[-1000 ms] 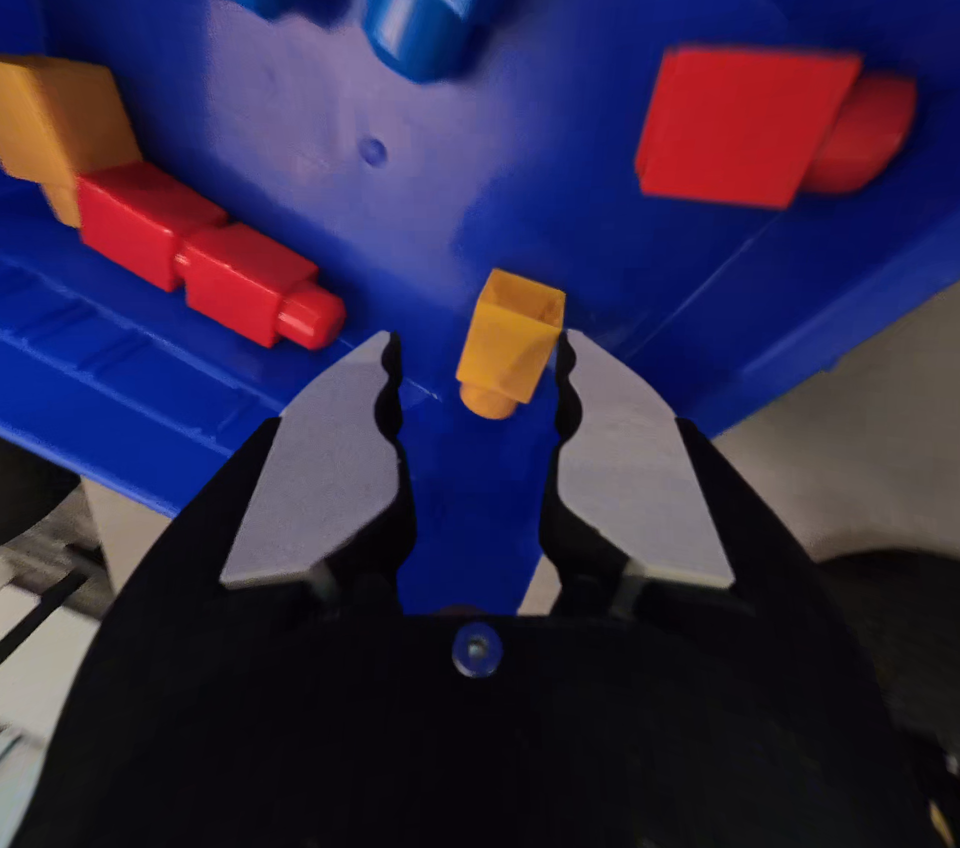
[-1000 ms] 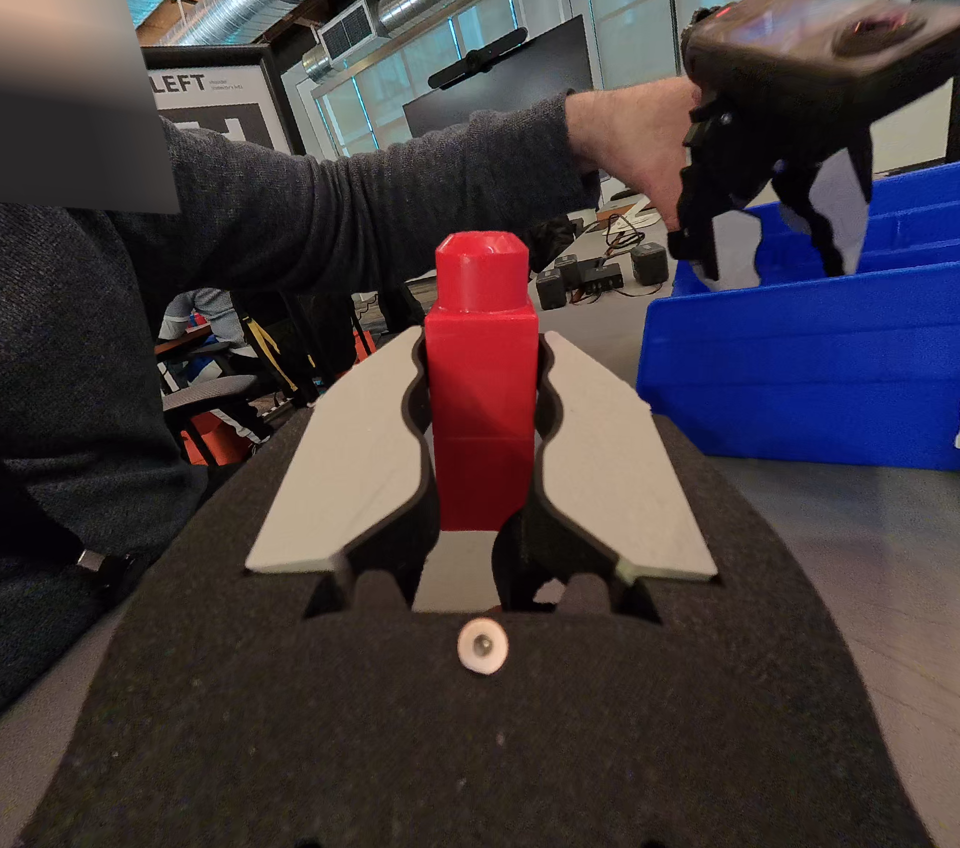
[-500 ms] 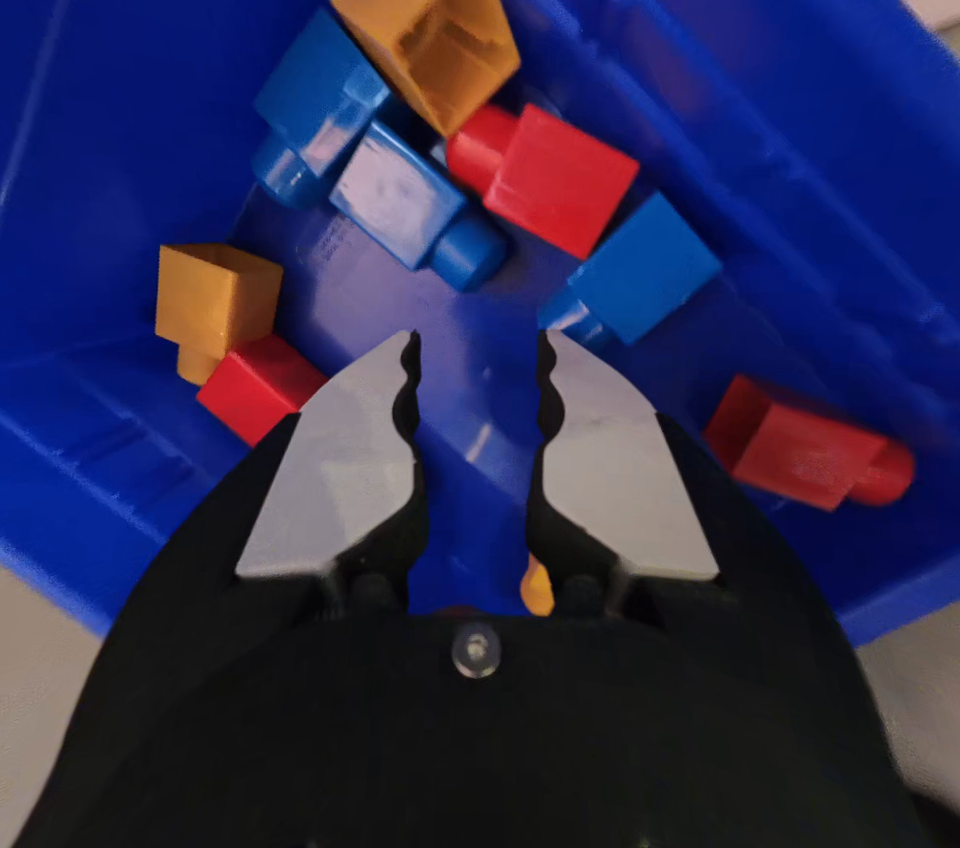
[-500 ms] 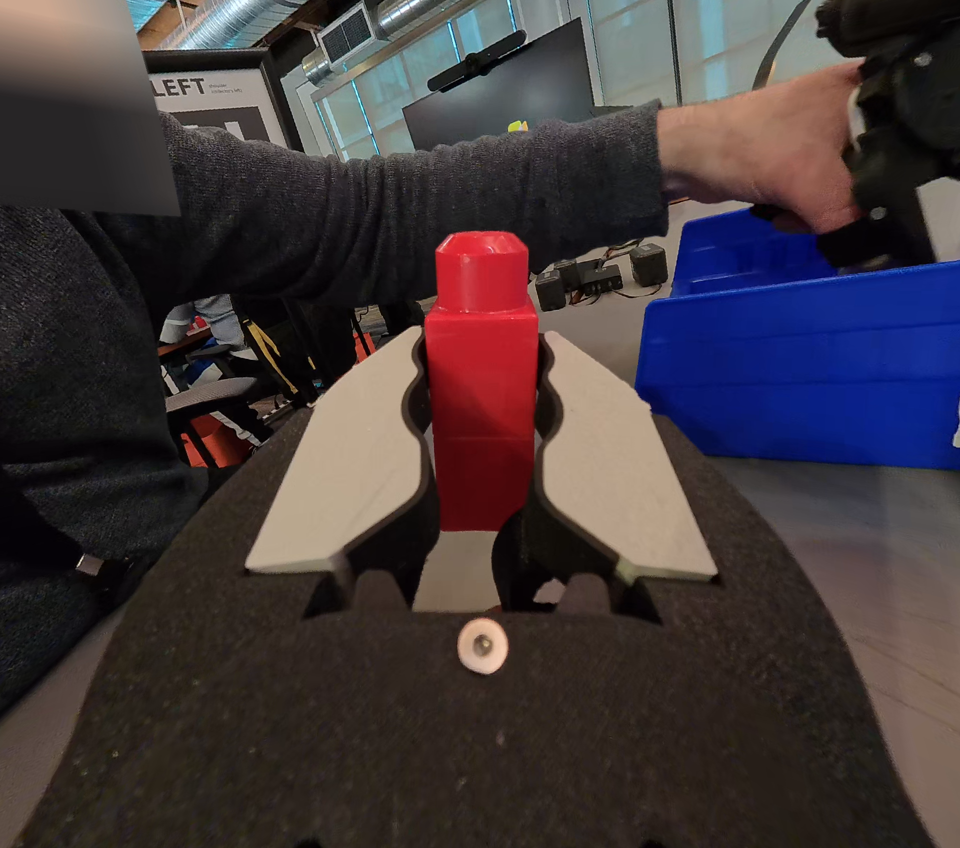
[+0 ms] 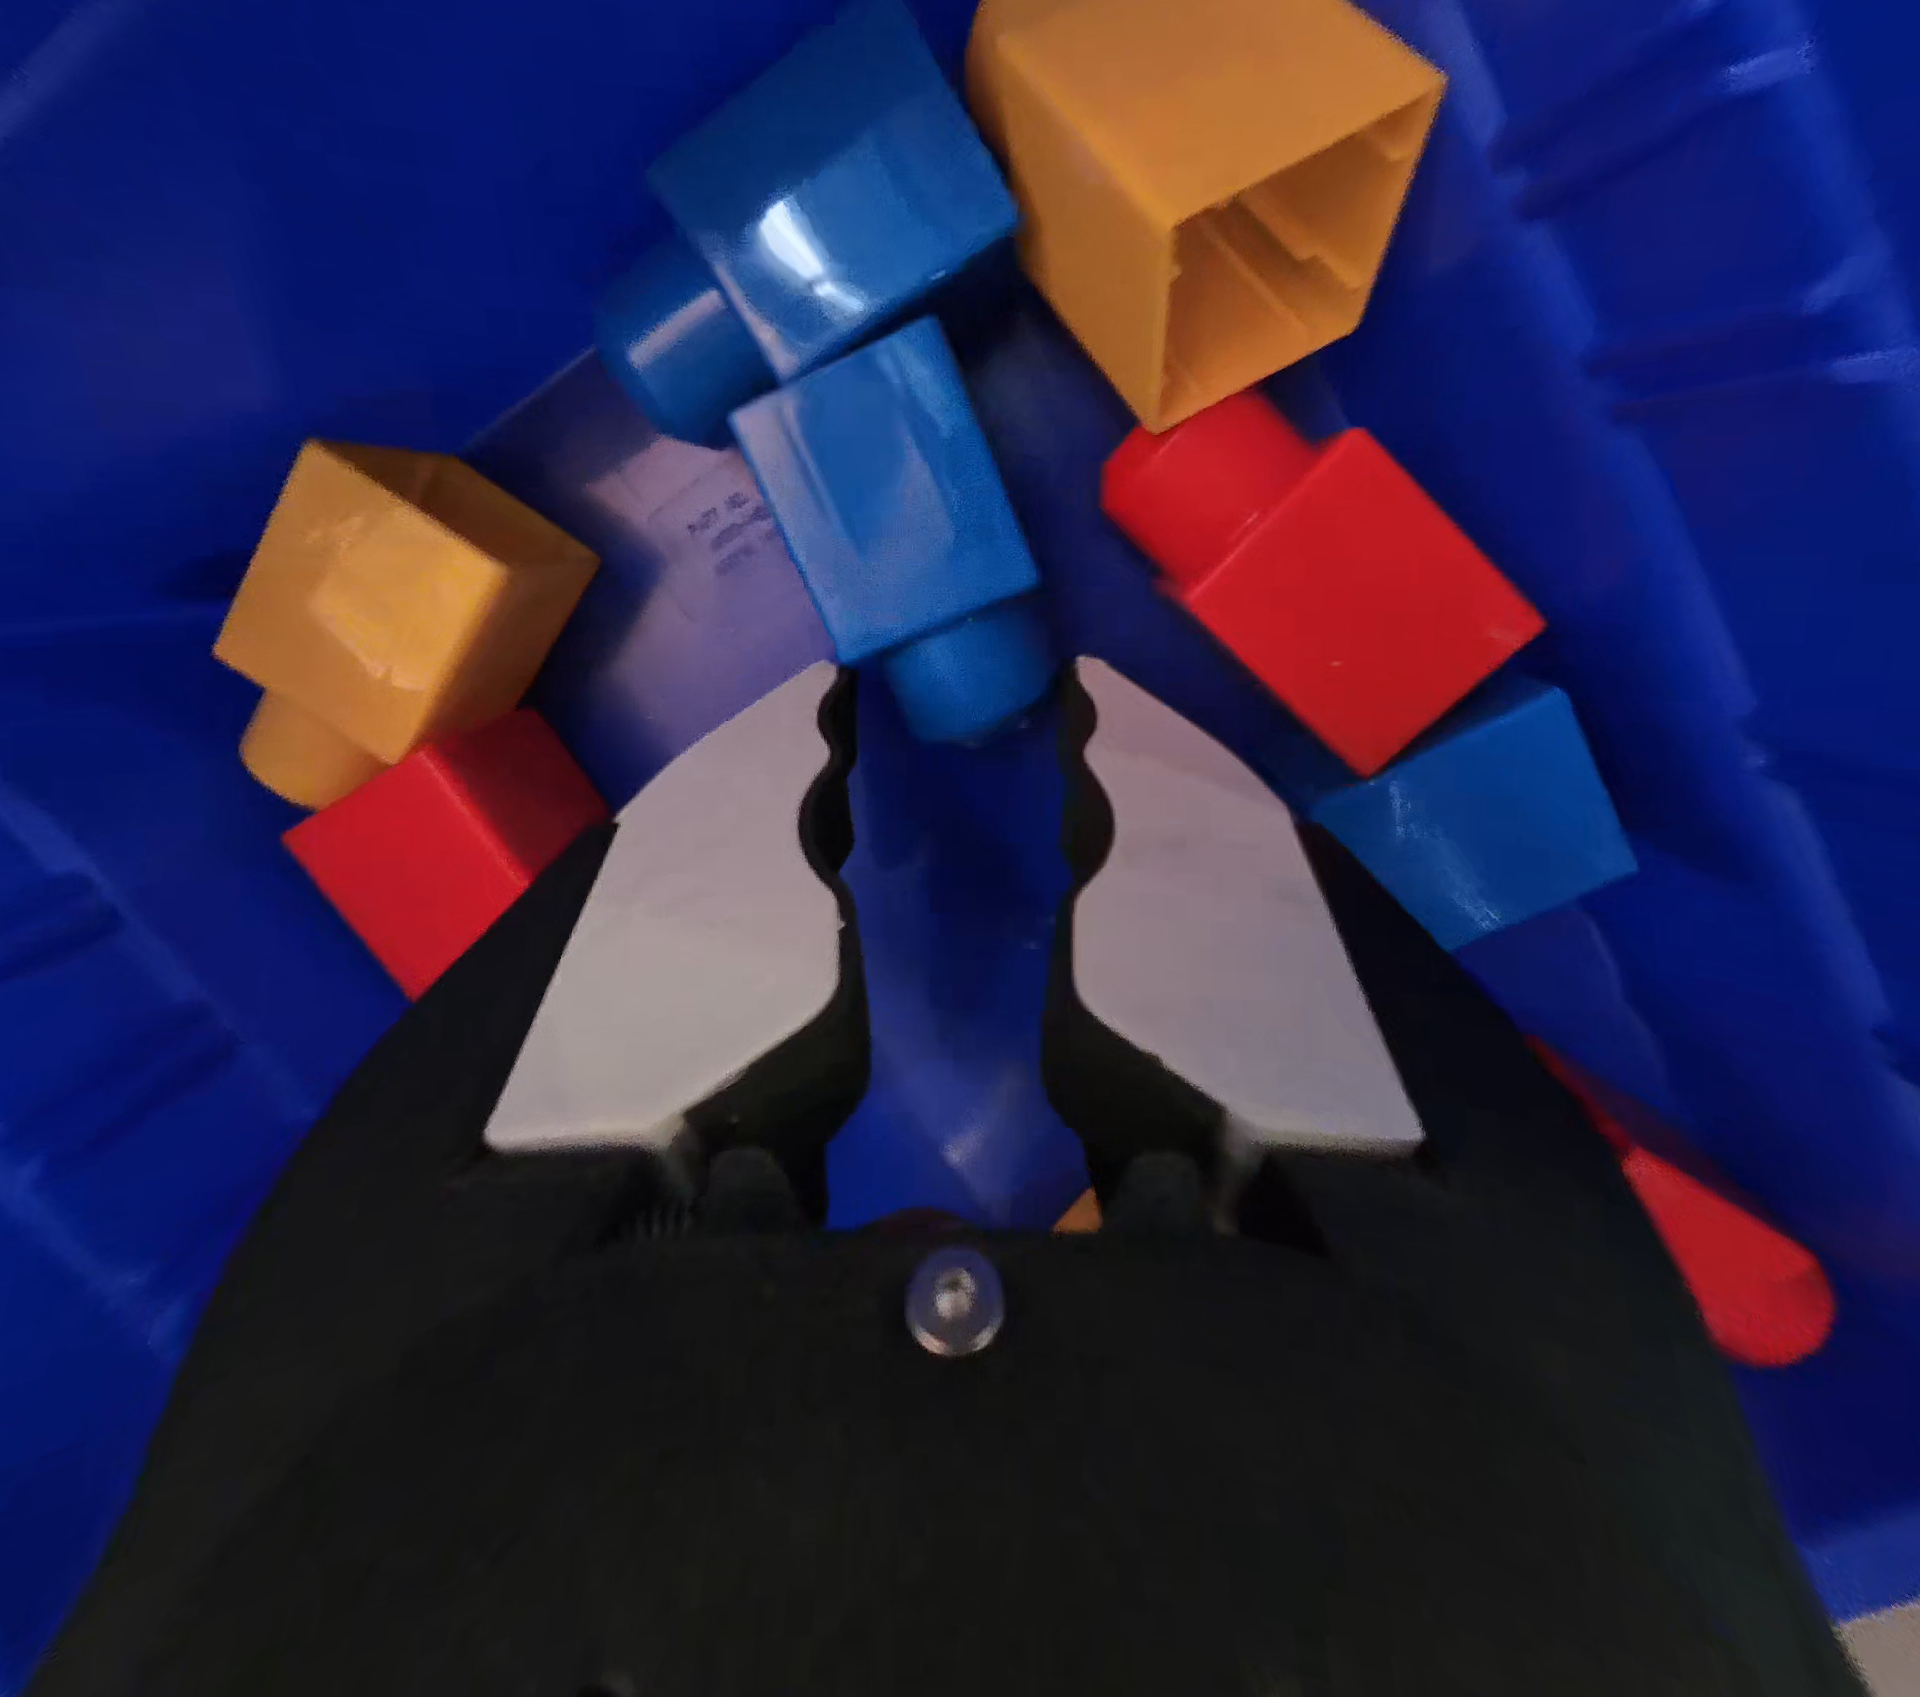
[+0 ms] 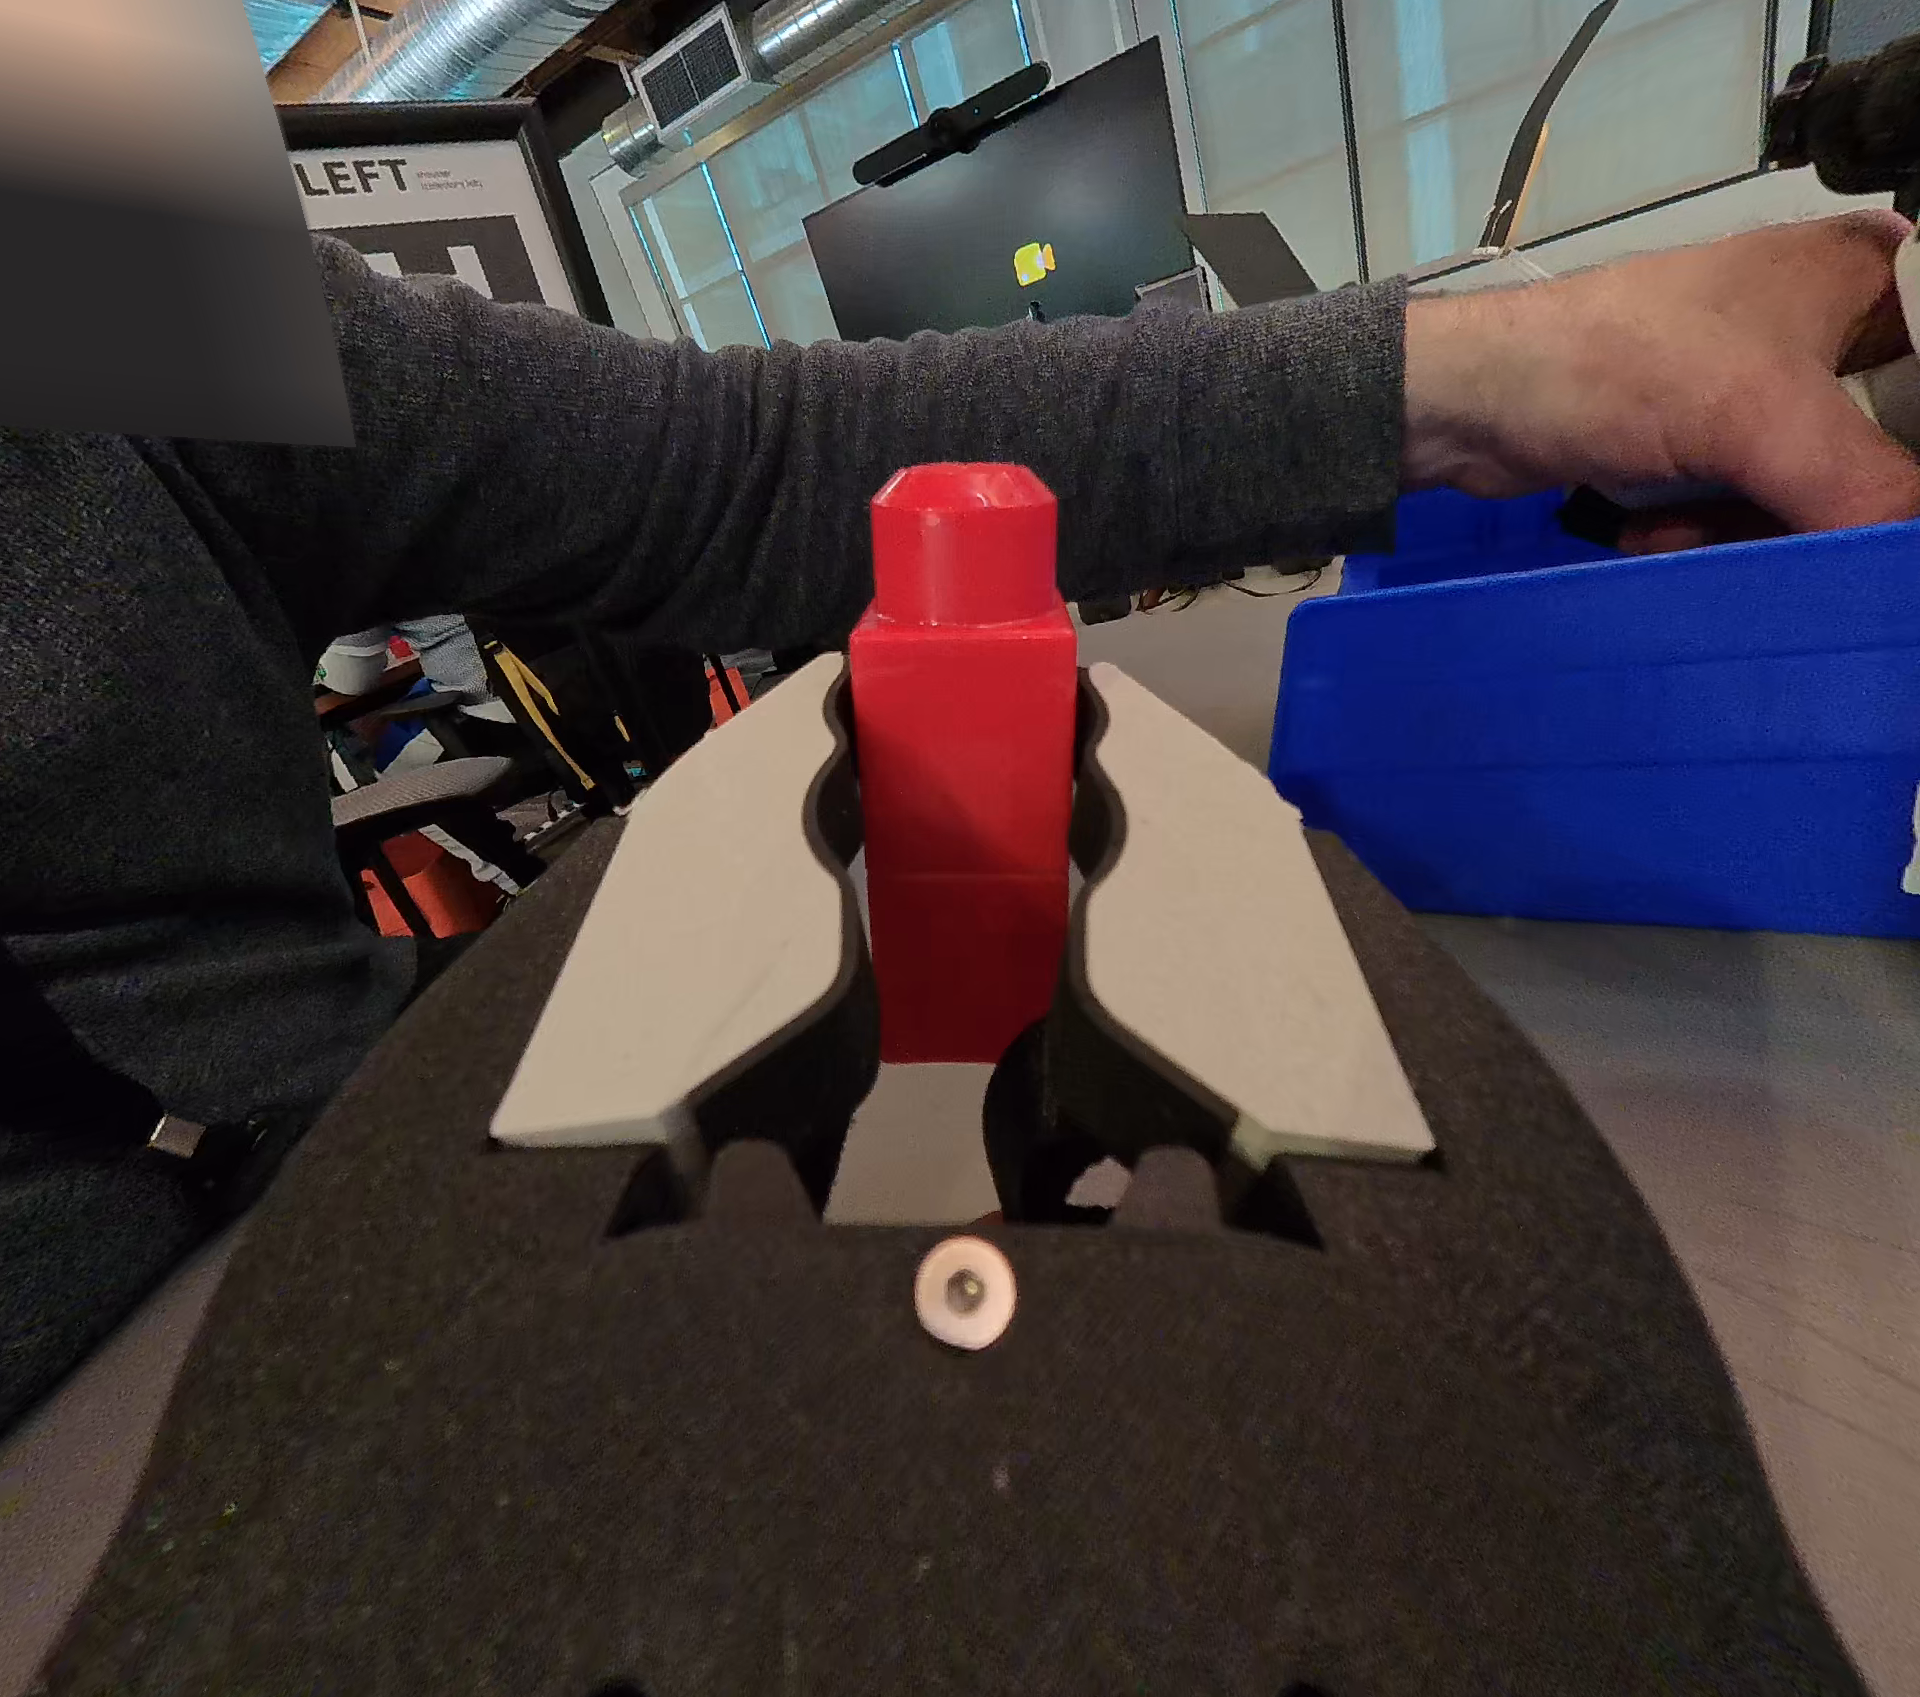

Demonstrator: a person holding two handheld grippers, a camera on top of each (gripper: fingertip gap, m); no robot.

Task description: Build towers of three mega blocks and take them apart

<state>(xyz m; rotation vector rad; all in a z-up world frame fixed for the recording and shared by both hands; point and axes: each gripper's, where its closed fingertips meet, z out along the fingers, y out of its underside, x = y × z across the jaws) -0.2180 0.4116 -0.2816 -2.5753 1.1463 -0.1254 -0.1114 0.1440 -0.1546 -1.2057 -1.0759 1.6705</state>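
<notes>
Your right gripper (image 6: 961,774) was clamped on a stack of two red blocks (image 6: 964,816), held upright over the grey table (image 6: 1662,1128) with the stud on top, one block short of a tower. Just to its right stood the blue bin (image 6: 1600,712), which your left arm reached into.

Inside the bin, your left gripper (image 5: 951,717) was narrowly parted and held nothing. The stud of a blue block (image 5: 894,504) lay right at its tips, not yet between them. A second blue block (image 5: 821,213) touched it behind, an orange block (image 5: 1195,161) and a red block (image 5: 1340,587) lay close to the right, and an orange-and-red pair (image 5: 405,691) sat to the left.

The risk, as I judge it: closing on the rounded stud alone could let the block twist or squirt free, and the tight crowding might snag a neighbour.
</notes>
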